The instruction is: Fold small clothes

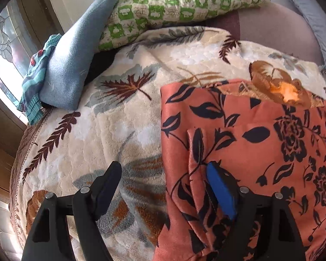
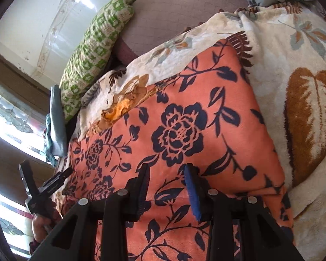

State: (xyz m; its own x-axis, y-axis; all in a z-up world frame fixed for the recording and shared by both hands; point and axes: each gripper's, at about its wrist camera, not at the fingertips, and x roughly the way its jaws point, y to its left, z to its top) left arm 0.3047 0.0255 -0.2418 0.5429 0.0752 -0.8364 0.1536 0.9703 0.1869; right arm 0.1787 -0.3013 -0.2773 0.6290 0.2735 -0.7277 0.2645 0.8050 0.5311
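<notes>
Down at the bottom of the left wrist view, the left gripper (image 1: pixel 163 187) has its fingers wide apart: one over the blanket (image 1: pixel 110 117), the blue-padded one resting on a folded edge of the orange cloth (image 1: pixel 260 143), nothing pinched. In the right wrist view, the right gripper (image 2: pixel 165 187) has its fingers partly apart above the cloth (image 2: pixel 180 117); whether they pinch it I cannot tell. The cloth lies flat on the blanket, centre and lower right. At upper left of the left wrist view lie a blue towel (image 1: pixel 76 54), a striped garment (image 1: pixel 35 76) and a green pillow (image 1: pixel 184 2), well clear of the cloth.
</notes>
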